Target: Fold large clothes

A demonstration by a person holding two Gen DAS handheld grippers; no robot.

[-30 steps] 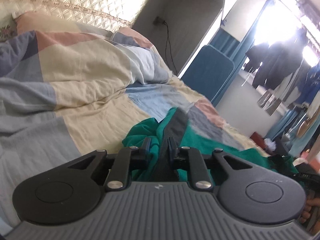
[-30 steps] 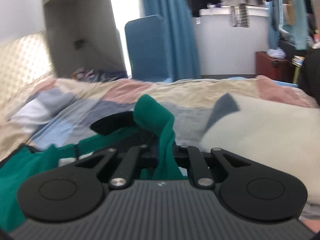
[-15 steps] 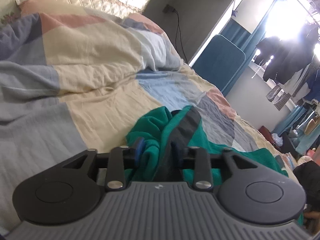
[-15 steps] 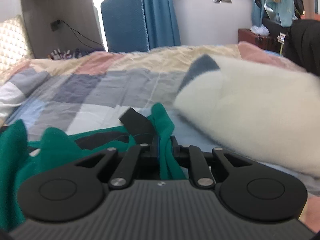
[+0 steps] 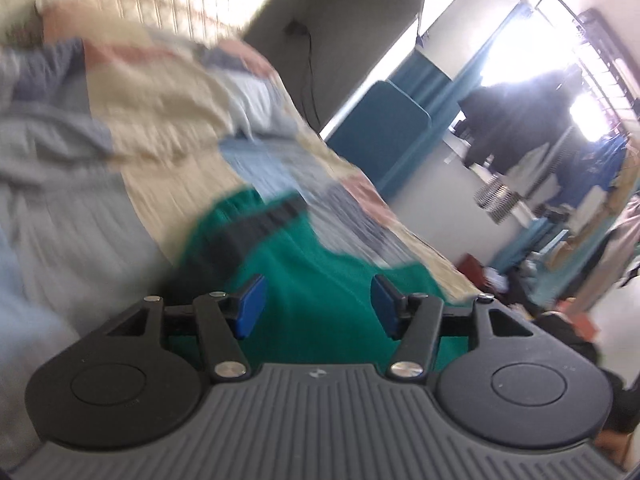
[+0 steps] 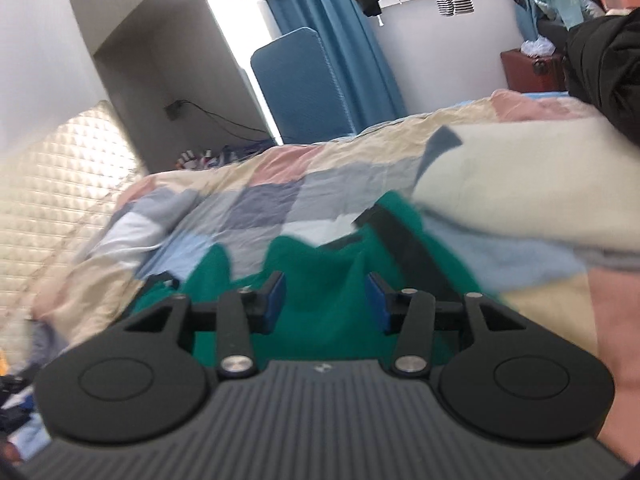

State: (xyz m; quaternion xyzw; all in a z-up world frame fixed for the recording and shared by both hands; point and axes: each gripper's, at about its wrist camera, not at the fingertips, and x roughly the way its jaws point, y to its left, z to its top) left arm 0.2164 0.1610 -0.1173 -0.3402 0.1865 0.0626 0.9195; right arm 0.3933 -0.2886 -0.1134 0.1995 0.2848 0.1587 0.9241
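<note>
A green garment with black trim (image 5: 304, 264) lies spread on the patchwork bed cover (image 5: 168, 112). In the left wrist view my left gripper (image 5: 316, 304) is open just above the green cloth, holding nothing; its blue pads stand wide apart. In the right wrist view the same green garment (image 6: 320, 276) lies under my right gripper (image 6: 326, 298), which is also open and empty. A black strap of the garment (image 6: 404, 240) runs up to the right. Both views are blurred by motion.
A cream folded blanket (image 6: 520, 184) lies on the bed right of the garment. A quilted headboard (image 6: 52, 192) is at the left. A blue chair (image 6: 304, 84), blue curtains and hanging clothes (image 5: 516, 116) stand beyond the bed.
Both grippers have opened and let go of the green garment, which now lies flat on the bed. Both have pulled back a little from the cloth.
</note>
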